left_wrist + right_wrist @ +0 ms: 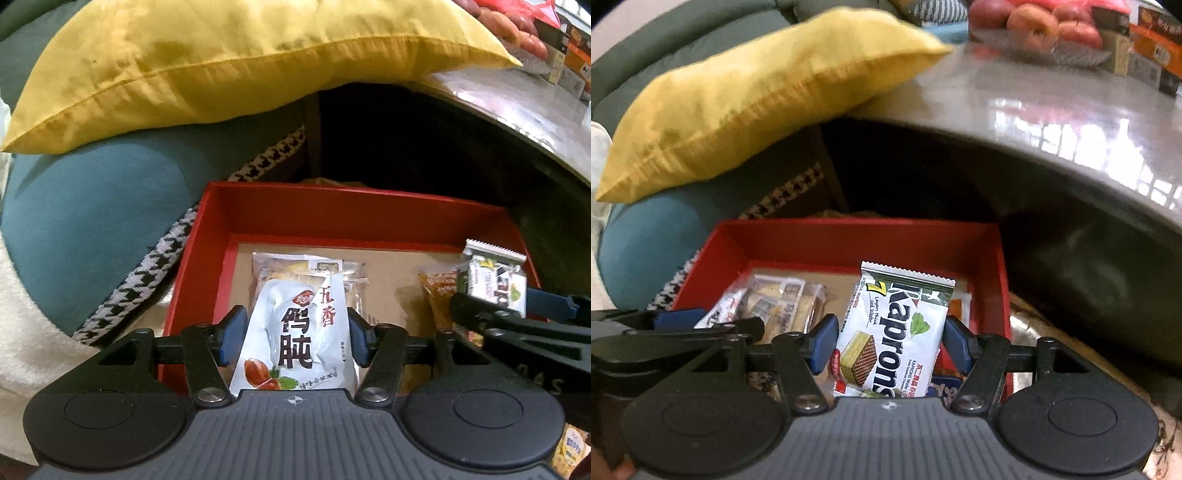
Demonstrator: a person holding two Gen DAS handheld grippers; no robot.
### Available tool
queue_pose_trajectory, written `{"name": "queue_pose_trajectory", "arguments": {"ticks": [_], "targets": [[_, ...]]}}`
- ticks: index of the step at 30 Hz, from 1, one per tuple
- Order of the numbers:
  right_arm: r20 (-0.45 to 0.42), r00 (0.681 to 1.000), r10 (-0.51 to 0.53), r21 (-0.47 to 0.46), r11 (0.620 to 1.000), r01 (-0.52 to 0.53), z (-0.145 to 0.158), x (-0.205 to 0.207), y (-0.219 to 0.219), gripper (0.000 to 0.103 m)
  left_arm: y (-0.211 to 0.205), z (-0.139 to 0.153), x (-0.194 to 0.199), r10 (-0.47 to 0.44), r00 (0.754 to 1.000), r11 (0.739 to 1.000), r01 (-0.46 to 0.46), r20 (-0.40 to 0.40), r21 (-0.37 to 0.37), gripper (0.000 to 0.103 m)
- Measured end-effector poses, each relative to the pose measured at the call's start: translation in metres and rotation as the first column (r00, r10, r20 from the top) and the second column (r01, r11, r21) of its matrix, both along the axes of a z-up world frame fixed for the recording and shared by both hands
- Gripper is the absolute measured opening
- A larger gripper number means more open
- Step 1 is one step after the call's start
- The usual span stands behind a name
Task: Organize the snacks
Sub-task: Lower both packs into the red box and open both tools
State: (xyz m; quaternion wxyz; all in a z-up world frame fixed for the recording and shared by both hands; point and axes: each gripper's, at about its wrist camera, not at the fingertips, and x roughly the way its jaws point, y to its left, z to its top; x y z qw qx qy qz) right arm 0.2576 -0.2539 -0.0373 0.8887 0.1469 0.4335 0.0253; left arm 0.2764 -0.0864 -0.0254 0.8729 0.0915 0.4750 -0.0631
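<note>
Over red box (332, 218), each gripper's jaws clamp a snack packet.

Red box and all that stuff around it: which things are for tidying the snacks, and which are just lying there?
For the job:
red box
white packet in left claw
wafer packet in right claw
clear packet and orange packet in the box

Just lying about:
yellow pillow
blue cushion
apples
table

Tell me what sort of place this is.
Probably a home living room: a yellow cushion on a sofa, and a glossy low table bearing a dish of apples.
</note>
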Motion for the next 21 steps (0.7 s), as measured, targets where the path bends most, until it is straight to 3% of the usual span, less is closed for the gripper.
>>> {"name": "queue_pose_trajectory", "arguments": {"ticks": [10, 21], "targets": [[0.015, 0.999, -0.043, 0.018, 0.999, 0.043, 0.002, 0.0, -0.011, 0.062, 0.0, 0.006, -0.004, 0.01, 1.0, 1.0, -0.01, 0.021, 0.007, 0.082], [0.037, 0.998, -0.06, 0.018, 0.998, 0.059, 0.015, -0.012, -0.011, 0.063, -0.002, 0.024, -0.013, 0.006, 0.998, 1.0, -0.005, 0.055, -0.011, 0.086]]}}
